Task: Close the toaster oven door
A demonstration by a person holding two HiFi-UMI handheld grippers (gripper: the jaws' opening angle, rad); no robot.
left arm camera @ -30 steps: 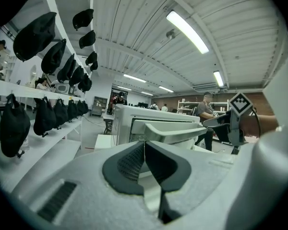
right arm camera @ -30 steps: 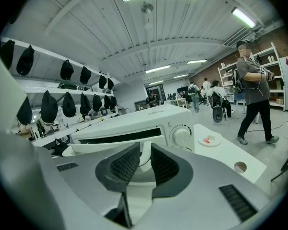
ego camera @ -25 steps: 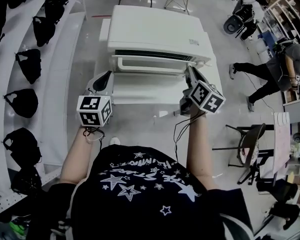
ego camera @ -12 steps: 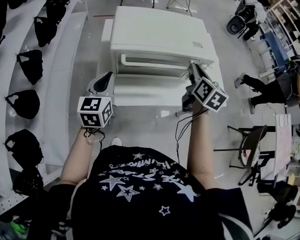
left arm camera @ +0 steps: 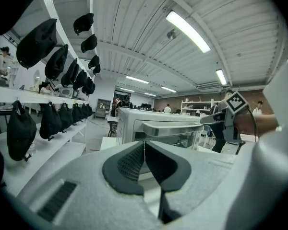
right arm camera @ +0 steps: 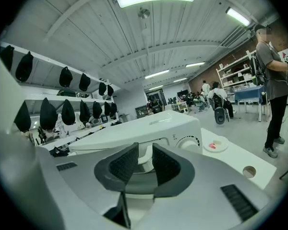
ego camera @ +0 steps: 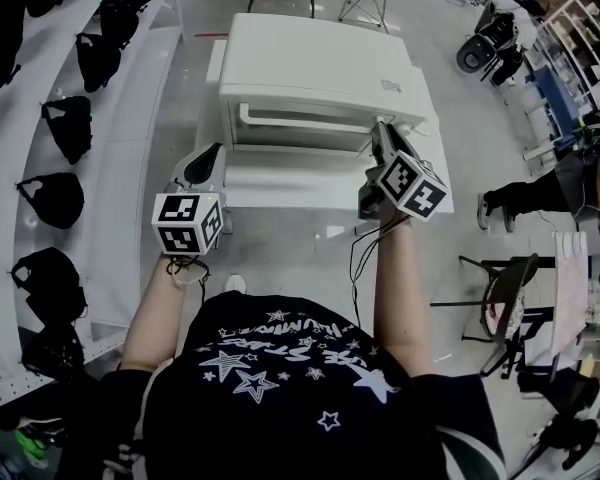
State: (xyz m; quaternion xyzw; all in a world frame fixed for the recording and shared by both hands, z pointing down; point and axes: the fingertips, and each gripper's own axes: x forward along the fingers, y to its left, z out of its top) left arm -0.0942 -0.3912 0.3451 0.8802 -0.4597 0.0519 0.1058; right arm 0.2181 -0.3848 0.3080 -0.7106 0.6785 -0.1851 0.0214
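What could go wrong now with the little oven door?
1. The right claw, whose jaws have just been opening with nothing between them, sits close to the door handle. Pulling back carelessly might snag the handle and tug the door open.
2. The toaster oven looks shut, but the door may not be fully seated and could fall open.

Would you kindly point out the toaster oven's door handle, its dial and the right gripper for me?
door handle (left arm camera: pixel 174 128), left gripper view, middle of the bar.
dial (right arm camera: pixel 189 142), right gripper view, centre of the knob.
right gripper (ego camera: pixel 382 136), head view, midway between its fingers.
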